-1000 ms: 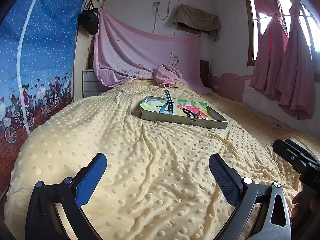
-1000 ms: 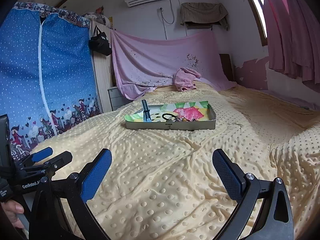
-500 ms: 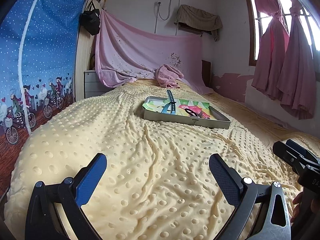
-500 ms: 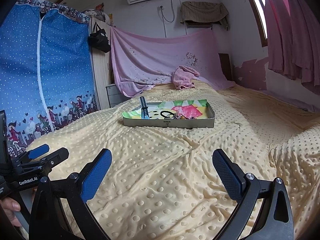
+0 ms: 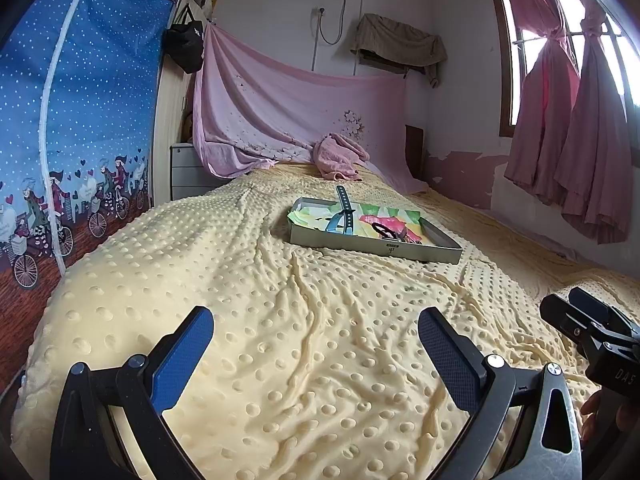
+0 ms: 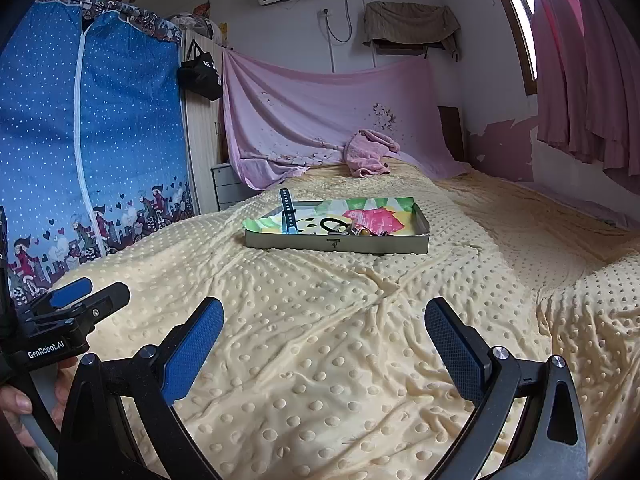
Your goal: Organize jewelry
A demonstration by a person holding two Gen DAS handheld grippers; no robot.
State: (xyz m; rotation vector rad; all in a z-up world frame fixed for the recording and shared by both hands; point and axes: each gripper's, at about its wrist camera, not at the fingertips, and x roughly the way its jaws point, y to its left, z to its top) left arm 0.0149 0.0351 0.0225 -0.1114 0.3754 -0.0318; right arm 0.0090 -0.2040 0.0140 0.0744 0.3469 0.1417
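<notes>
Yellow dotted bedding [image 5: 248, 280] carried the tray [image 6: 336, 242] of jewelry well ahead, so the left hand-held gripper [image 5: 316, 344] and the right hand-held gripper [image 6: 324, 340], both spread apart and empty, probably needed a level, slow approach.

tray [image 6: 336, 243] near wall hid the lower parts of the small pieces [image 6: 362, 231] inside, too small to tell apart | watch strap [image 5: 343, 211] lower end hidden behind tray wall | right gripper [image 5: 576, 320] cut off by frame edge in left view
</notes>
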